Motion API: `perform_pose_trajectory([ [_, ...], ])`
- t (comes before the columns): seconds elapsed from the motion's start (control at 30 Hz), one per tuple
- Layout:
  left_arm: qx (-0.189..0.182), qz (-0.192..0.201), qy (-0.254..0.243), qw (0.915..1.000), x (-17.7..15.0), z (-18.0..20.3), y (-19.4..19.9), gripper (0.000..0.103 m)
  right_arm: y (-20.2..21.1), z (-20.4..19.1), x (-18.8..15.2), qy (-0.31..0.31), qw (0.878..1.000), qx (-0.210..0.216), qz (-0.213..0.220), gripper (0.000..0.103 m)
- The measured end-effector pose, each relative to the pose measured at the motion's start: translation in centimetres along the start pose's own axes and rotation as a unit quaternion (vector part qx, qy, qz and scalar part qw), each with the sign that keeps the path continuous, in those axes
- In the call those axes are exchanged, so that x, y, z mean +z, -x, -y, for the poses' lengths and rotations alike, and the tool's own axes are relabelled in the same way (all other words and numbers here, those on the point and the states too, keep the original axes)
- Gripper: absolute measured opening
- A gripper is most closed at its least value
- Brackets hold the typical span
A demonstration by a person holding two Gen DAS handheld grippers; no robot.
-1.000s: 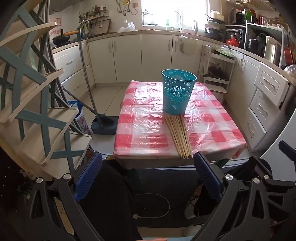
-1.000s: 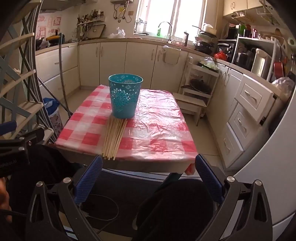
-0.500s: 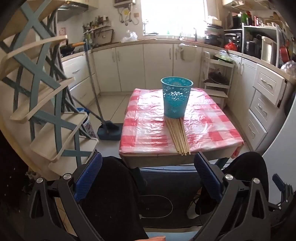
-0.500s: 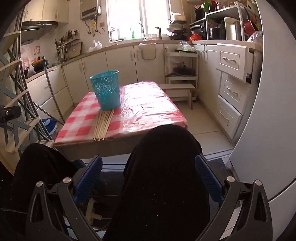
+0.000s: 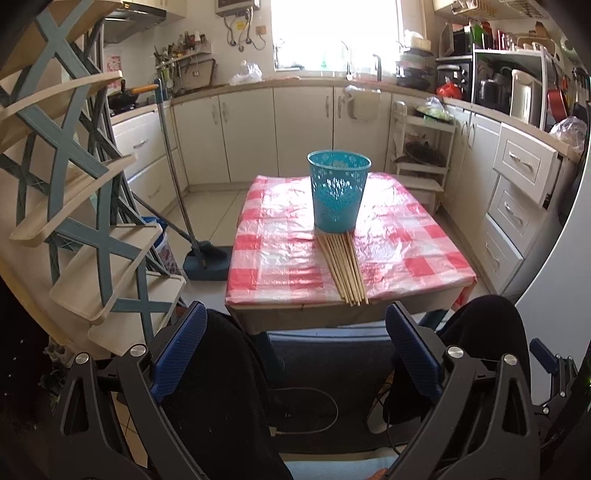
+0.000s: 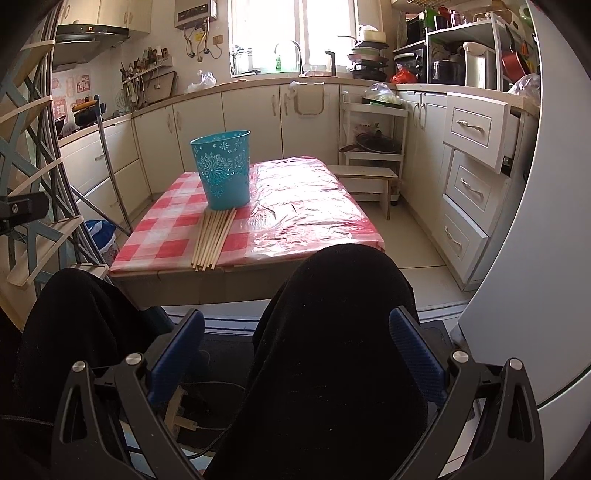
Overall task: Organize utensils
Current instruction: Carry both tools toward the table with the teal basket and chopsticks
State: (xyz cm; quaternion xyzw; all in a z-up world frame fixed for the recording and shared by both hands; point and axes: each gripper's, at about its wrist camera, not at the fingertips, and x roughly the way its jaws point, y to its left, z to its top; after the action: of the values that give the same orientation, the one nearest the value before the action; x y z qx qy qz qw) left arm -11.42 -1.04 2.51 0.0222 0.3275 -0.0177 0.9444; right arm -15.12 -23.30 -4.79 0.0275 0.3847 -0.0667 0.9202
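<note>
Kitchen desk [image 5: 280, 266]: chopsticks [image 5: 343, 269] lie bundled, long axis running from teal basket [image 5: 338, 192] to near edge. Only left view shows broom [image 5: 177, 192]. Left gripper [image 5: 295, 354] and right gripper [image 6: 295, 354] jaws released, empty.

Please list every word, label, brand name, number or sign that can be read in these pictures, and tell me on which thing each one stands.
No text can be read with certainty.
Red and white wall stickers: large characters, too blurred to read.
Pink wall sticker: too blurred to read.
Water heater: a dark front panel, nothing readable on it.
Turquoise basket: only a cut-out flower pattern, no words.
Wooden chopsticks and checked tablecloth: no text.
</note>
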Motion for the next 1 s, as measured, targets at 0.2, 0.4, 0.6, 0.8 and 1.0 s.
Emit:
perform_pose_trajectory([
  [0.2,-0.001,0.001,0.006,1.0,0.1,-0.2,-0.1,0.095,-0.2,0.0,-0.1,0.003,1.0,0.001,-0.007,0.096],
  [0.4,0.004,0.002,0.003,1.0,0.2,-0.2,-0.2,0.095,-0.3,-0.3,-0.1,0.008,1.0,0.002,-0.01,0.096],
  [0.6,0.007,0.004,0.003,1.0,0.2,-0.4,-0.2,0.095,-0.4,-0.5,0.0,0.012,1.0,0.003,-0.012,0.096],
  [0.8,0.009,0.008,0.004,0.9999,0.1,-0.5,0.0,0.095,0.5,-1.0,0.6,0.024,1.0,0.011,0.001,0.096],
  [1.0,0.013,0.016,0.008,0.9998,0.5,-1.1,0.6,0.095,5.0,-1.8,5.5,0.011,0.998,0.036,0.057,0.096],
])
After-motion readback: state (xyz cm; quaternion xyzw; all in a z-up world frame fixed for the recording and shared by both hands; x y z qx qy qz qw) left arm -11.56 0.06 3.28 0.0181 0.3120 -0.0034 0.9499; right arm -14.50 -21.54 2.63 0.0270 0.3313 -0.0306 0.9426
